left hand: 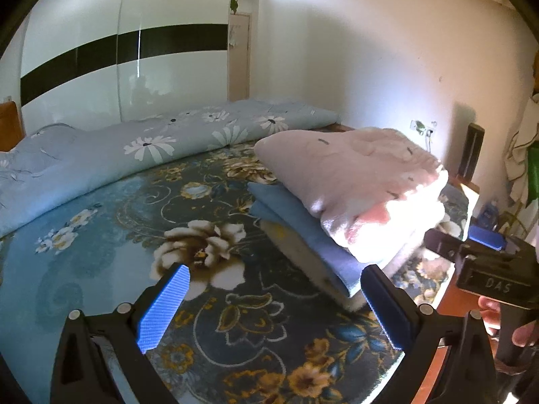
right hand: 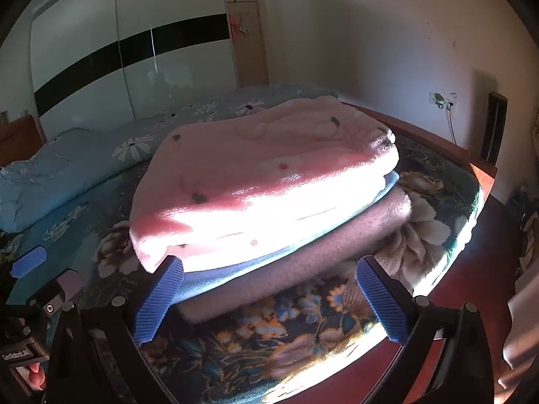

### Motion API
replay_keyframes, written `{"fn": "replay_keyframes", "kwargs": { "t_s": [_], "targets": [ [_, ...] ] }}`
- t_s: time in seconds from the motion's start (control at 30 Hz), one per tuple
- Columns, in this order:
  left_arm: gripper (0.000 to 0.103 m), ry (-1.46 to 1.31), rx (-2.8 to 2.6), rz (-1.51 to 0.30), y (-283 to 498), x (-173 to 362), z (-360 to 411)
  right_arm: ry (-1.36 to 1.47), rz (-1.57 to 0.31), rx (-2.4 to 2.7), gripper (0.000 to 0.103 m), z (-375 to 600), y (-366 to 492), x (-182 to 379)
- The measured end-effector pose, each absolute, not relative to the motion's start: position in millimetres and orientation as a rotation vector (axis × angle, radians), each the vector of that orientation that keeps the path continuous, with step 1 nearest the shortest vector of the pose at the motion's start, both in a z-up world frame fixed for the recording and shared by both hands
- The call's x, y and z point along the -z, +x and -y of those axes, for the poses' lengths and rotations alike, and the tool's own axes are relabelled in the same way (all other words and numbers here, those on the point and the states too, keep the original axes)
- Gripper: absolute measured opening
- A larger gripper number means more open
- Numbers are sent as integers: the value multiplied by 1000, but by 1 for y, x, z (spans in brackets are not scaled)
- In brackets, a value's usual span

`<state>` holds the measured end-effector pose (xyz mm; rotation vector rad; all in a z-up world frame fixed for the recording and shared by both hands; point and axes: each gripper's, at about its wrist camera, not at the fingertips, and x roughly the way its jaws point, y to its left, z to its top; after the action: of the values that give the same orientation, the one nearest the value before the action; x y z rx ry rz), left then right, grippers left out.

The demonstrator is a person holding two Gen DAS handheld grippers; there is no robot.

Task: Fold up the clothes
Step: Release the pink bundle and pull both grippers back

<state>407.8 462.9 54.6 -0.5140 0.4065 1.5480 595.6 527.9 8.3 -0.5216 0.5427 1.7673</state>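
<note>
over on the left, the left gripper [left hand: 273,306] has its jaws spread wide with nothing between them, only the flowered bedspread [left hand: 101,222] below. at about two o'clock from it sits the stack of folded clothes [left hand: 337,215]: pink fleece [left hand: 357,175] on top, a blue piece [left hand: 303,232] under it, a pale one at the bottom. moving right, the right gripper [right hand: 269,298] is spread wide too, pinching nothing, with the stack's near edge at twelve o'clock just past its fingertips. in its view the pink fleece [right hand: 269,168] sits on a mauve layer [right hand: 303,262]. this reads as the stacking step finished and let go, so the next move looks like fetching another garment, though none unfolded shows. around it: a rolled daisy quilt [left hand: 151,148] at eleven o'clock along the far side, a wardrobe [left hand: 118,64] behind, and the bed's edge [right hand: 468,219] at three o'clock near the stack. each gripper is just beside the other, so they could knock.
</note>
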Motion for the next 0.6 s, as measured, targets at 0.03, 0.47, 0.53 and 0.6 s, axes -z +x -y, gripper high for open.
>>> {"fn": "replay_keyframes", "kwargs": {
  "t_s": [0.03,0.47,0.53,0.6],
  "targets": [
    [103,-505,-1542,-411,409,-55,-460,-524,-544,-1766,103,-527,595,-9],
    [103,-478,-1512,-458,420,-56,-437,-554,-548,-1747,103,-503,591,-15],
    [103,-487,-1513,-454,420,-57,-435,-555,-552,-1736,103,-498,592,-18],
    [103,-493,-1516,-448,421,-60,-431,-556,-556,-1732,103,-495,594,-19]
  ]
}}
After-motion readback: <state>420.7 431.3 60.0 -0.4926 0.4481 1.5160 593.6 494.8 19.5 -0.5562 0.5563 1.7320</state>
